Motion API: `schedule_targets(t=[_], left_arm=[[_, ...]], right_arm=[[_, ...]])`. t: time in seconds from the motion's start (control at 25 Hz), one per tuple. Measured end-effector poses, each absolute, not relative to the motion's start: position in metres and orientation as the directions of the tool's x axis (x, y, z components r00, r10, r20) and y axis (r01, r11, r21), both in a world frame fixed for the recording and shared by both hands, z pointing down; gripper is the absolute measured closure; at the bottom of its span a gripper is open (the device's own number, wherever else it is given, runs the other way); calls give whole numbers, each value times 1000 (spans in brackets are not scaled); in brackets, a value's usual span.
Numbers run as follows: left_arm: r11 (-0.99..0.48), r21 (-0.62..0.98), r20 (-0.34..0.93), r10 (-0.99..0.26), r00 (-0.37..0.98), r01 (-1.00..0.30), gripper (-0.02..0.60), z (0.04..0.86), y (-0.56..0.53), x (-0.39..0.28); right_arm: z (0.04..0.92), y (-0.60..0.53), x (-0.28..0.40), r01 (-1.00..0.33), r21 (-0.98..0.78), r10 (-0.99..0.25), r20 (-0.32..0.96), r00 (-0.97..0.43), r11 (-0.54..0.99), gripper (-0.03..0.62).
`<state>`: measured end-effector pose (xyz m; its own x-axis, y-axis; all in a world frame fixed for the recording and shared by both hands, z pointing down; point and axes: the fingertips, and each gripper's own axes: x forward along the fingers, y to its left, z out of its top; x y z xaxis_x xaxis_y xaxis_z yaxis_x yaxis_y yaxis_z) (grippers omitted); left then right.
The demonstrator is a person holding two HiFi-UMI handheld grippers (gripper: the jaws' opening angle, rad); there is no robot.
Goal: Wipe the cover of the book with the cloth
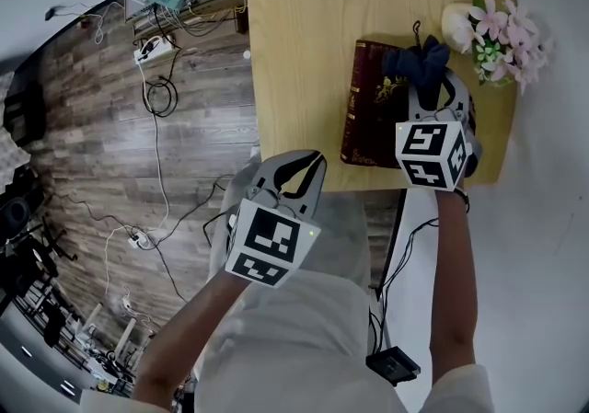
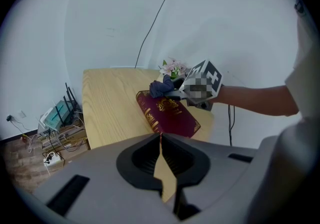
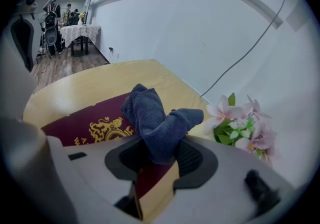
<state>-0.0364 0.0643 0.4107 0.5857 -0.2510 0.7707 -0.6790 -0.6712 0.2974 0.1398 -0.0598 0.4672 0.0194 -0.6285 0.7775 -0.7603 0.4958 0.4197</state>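
A dark red book (image 1: 370, 112) with gold print lies flat near the table's front right edge, also visible as the book (image 2: 170, 114) and the book (image 3: 85, 122). My right gripper (image 1: 429, 87) is shut on a dark blue cloth (image 1: 416, 60), which hangs over the book's far right part. From the right gripper view the cloth (image 3: 155, 120) bunches up between the jaws of the right gripper (image 3: 159, 155). My left gripper (image 1: 296, 174) hovers off the table's front edge, left of the book, jaws closed on nothing. The left gripper (image 2: 161, 140) points toward the book.
A bunch of pink artificial flowers (image 1: 502, 39) sits at the table's right edge beyond the book. The wooden table (image 1: 304, 43) stretches away on the left. Cables and a power strip (image 1: 152, 51) lie on the floor to the left.
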Motion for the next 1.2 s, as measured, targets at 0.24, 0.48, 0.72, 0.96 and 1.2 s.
schedule_targets(t=[0.24, 0.48, 0.72, 0.96, 1.2], left_arm=[[-689, 299, 769, -236, 594, -661, 560, 411, 65, -25], [-707, 298, 763, -227, 605, -641, 560, 405, 65, -13], [-723, 292, 762, -219, 609, -626, 560, 400, 68, -7], [-730, 283, 761, -223, 609, -622, 560, 395, 68, -6], [-734, 275, 758, -231, 609, -621, 559, 387, 71, -7]], right_arm=[[470, -34, 155, -773, 408, -605, 796, 40, 486, 439], [472, 2, 148, -771, 382, -578, 816, 23, 509, 439], [473, 30, 130, -756, 355, -553, 833, -11, 549, 439], [475, 56, 115, -754, 326, -528, 848, -33, 570, 439], [477, 86, 104, -742, 291, -486, 872, -54, 604, 439]])
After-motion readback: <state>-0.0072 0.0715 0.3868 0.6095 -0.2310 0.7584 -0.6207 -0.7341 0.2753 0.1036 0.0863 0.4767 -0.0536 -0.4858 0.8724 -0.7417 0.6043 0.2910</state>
